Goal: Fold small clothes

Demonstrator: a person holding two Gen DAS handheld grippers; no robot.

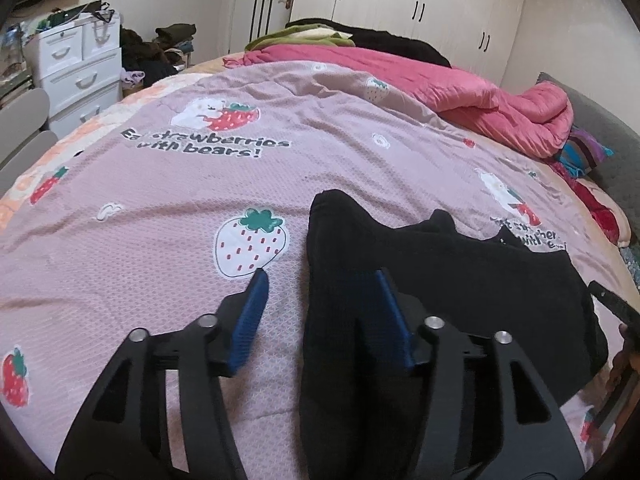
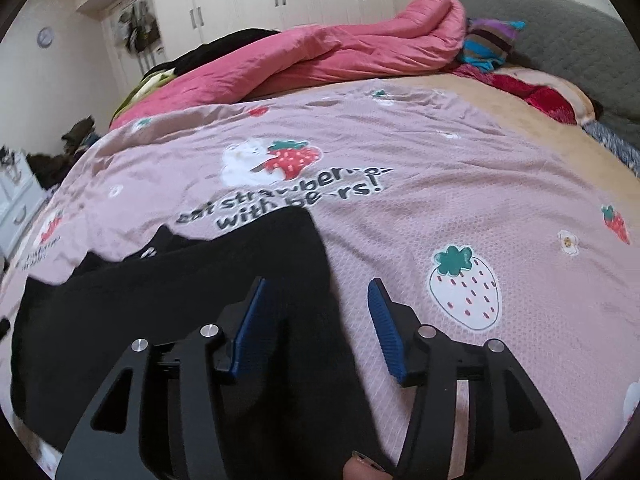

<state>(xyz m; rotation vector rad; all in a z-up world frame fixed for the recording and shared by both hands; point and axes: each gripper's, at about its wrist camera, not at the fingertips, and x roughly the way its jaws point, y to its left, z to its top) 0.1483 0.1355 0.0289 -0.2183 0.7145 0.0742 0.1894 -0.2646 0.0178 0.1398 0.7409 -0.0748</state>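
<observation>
A black garment (image 1: 440,280) lies spread on the pink strawberry-print bedspread (image 1: 160,208). My left gripper (image 1: 320,276) is open, its blue pads straddling the garment's left edge; the right pad (image 1: 390,312) rests over the black cloth, the left pad (image 1: 250,312) over bare bedspread. In the right wrist view the same garment (image 2: 180,300) fills the lower left. My right gripper (image 2: 318,284) is open, straddling the garment's right edge, left pad over cloth, right pad over the bedspread (image 2: 460,200). The right gripper's tip shows at the far right of the left wrist view (image 1: 612,300).
A rumpled pink quilt (image 1: 460,88) and dark clothes lie along the far side of the bed. A grey headboard (image 2: 560,40) and striped cloth (image 2: 488,40) are at the right. White drawers (image 1: 76,68) and wardrobes (image 1: 420,4) stand beyond.
</observation>
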